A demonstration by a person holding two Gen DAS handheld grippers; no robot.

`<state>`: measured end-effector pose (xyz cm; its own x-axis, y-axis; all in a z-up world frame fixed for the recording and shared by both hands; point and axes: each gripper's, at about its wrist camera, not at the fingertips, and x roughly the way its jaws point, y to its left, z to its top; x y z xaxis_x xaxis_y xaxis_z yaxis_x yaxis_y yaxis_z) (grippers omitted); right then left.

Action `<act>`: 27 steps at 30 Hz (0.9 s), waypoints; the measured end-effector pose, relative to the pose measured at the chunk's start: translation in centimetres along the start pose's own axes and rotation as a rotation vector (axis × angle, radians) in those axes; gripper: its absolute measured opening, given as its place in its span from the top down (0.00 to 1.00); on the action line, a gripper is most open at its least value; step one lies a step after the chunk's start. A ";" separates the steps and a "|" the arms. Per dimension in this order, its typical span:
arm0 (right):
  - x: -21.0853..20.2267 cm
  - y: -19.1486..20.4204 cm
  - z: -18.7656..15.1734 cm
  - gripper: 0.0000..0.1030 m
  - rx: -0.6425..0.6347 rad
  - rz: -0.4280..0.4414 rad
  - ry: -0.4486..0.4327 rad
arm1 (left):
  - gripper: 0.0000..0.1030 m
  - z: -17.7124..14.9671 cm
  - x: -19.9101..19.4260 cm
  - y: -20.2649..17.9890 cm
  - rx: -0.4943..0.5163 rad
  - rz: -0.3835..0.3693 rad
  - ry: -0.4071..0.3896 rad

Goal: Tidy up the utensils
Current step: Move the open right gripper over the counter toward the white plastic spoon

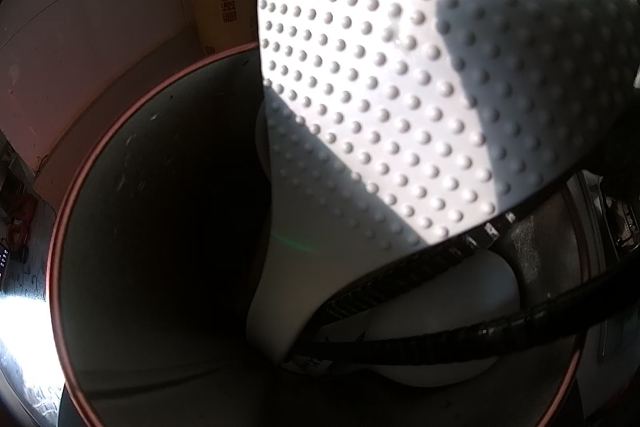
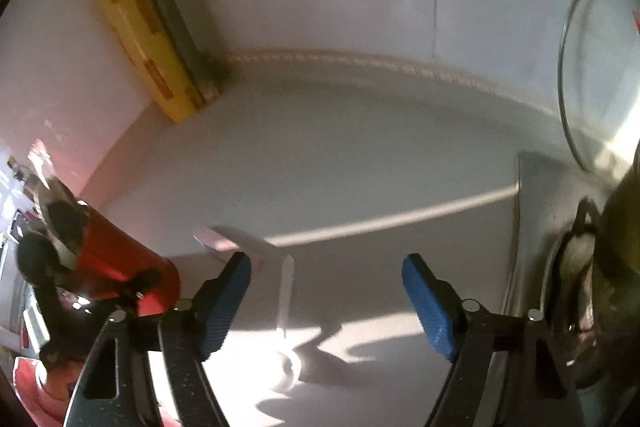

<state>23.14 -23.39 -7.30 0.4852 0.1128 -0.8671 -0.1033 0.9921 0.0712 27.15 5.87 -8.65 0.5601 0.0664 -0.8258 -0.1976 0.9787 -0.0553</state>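
A red utensil holder (image 2: 116, 255) stands on the left of the counter, and my left gripper (image 2: 120, 283) is shut on it. The left wrist view looks down into the holder's dark inside (image 1: 160, 227). A white dimpled rice paddle (image 1: 400, 87) and a black-handled utensil (image 1: 480, 331) stand in it, hiding that gripper's fingers. My right gripper (image 2: 334, 303) is open above the counter, its blue pads (image 2: 432, 307) wide apart. A clear plastic spoon (image 2: 286, 307) lies on the counter between them, untouched. A pale, blurred utensil (image 2: 236, 239) lies just beyond the left pad.
A yellow wrap box (image 2: 136, 23) leans in the back corner against the white wall. A round glass lid (image 2: 592, 67) stands at the right. Below it are a metal edge (image 2: 520, 227) and a dark rounded vessel (image 2: 616, 247). Sunlight falls on the near counter.
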 end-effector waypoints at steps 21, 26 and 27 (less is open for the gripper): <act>3.6 -0.7 -3.6 0.00 -0.004 -0.024 0.111 | 0.13 -0.2 0.0 0.0 -0.004 0.003 -0.001; 4.7 0.7 -4.6 0.00 -0.065 -0.028 0.148 | 0.13 -0.3 -0.3 0.2 -0.005 0.003 -0.001; 4.8 0.9 -4.7 0.00 -0.077 -0.025 0.152 | 0.13 -0.3 -0.3 0.2 -0.005 0.004 -0.001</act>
<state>21.26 -22.17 -13.73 0.3518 0.0722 -0.9333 -0.1613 0.9868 0.0155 26.74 5.98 -8.57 0.5603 0.0702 -0.8253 -0.2036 0.9775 -0.0551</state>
